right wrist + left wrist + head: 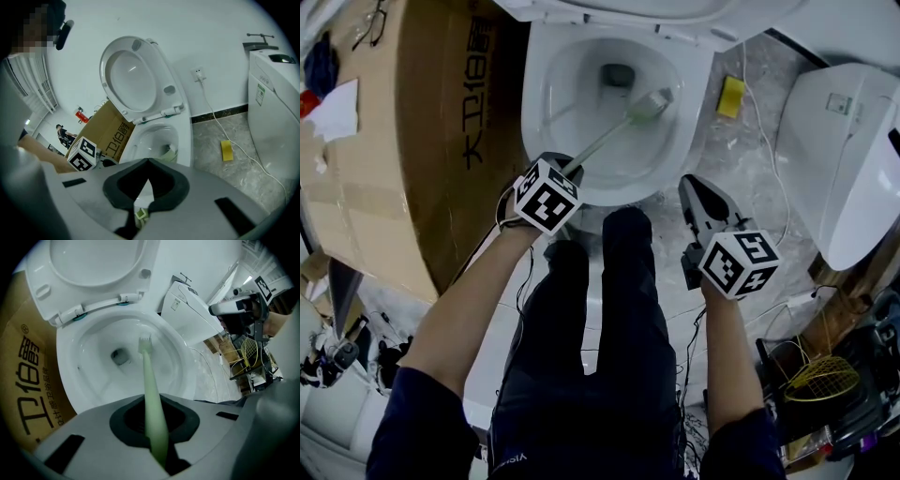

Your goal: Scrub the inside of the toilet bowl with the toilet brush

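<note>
The white toilet bowl is open at the top of the head view, its seat and lid raised. A toilet brush with a pale green handle slants into the bowl, and its head lies against the right inner wall near the drain. My left gripper is shut on the handle's near end at the bowl's front rim. In the left gripper view the handle runs out from between the jaws toward the bowl. My right gripper hovers right of the bowl's front, shut and holding nothing.
A big cardboard box stands close on the left of the toilet. A yellow sponge and a white cable lie on the marble floor to the right, beside a white appliance. The person's legs are below the bowl.
</note>
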`<action>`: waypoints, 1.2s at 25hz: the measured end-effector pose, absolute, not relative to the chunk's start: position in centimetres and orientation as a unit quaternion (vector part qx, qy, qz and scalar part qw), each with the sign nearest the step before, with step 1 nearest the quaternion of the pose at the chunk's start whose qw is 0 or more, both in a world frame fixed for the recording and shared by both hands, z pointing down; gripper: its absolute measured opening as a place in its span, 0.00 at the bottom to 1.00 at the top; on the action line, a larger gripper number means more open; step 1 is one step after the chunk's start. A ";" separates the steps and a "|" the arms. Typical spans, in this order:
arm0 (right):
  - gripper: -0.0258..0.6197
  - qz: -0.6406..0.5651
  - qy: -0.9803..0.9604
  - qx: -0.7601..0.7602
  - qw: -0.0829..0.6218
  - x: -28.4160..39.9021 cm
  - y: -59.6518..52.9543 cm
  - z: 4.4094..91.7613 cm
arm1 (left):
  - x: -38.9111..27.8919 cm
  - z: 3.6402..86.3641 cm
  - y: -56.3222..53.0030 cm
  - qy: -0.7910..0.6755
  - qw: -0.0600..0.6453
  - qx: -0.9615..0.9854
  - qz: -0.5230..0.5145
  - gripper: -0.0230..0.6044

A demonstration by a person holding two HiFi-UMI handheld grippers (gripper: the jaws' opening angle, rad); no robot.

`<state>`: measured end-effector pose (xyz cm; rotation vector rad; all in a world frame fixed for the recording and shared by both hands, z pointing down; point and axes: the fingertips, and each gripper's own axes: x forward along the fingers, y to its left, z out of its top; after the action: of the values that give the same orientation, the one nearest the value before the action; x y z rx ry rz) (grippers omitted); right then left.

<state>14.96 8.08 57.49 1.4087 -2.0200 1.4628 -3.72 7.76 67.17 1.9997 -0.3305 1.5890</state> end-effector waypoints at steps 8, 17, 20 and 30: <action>0.05 0.504 -0.700 0.489 0.134 12.3 9.7 56.9 | -5.9 66.8 11.0 -0.099 0.283 0.742 0.600 0.11; 0.05 0.503 -0.702 0.485 0.140 10.3 10.9 56.6 | -9.1 66.5 14.0 -0.081 0.295 0.731 0.610 0.11; 0.05 0.503 -0.705 0.480 0.141 9.5 10.7 56.5 | -10.0 66.4 14.3 -0.081 0.298 0.726 0.614 0.11; 0.05 0.500 -0.723 0.449 0.158 7.1 8.2 56.8 | -14.0 66.2 12.9 -0.117 0.318 0.698 0.631 0.11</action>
<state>7.09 8.22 56.77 1.2836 -2.0697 1.4319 -13.99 12.92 66.24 1.8356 -0.3067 1.6612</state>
